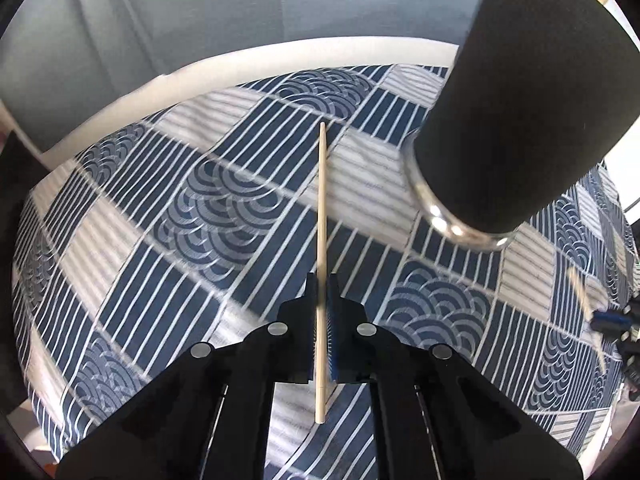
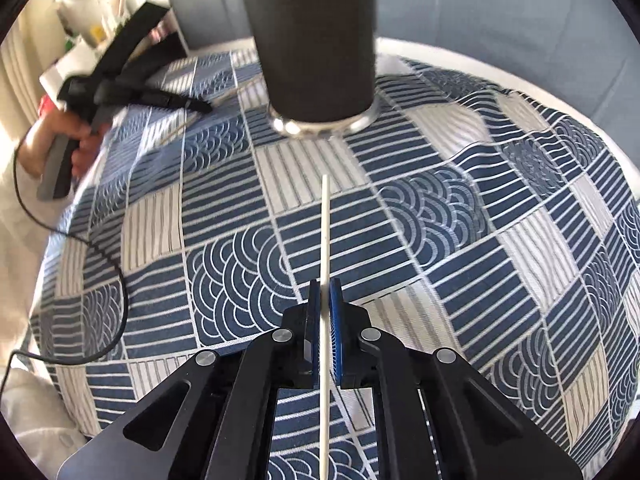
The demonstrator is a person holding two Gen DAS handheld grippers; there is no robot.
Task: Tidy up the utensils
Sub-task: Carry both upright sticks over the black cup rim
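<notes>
My left gripper (image 1: 321, 280) is shut on a light wooden chopstick (image 1: 321, 208) that points forward above the patterned cloth. My right gripper (image 2: 326, 286) is shut on a pale chopstick (image 2: 325, 232), also pointing forward. A tall dark mesh utensil holder with a shiny metal base stands upper right in the left wrist view (image 1: 520, 92) and straight ahead in the right wrist view (image 2: 316, 40). The left gripper also shows in the right wrist view (image 2: 200, 105), left of the holder, with its chopstick (image 2: 232, 94) reaching toward the holder. The right gripper shows blurred at the right edge of the left wrist view (image 1: 600, 318).
A blue and white patterned cloth (image 2: 460, 240) covers the round table with a white rim (image 1: 168, 84). A black cable (image 2: 100, 256) runs over the table's left side. A grey wall stands behind. Shelving with small items (image 2: 92, 20) is at far left.
</notes>
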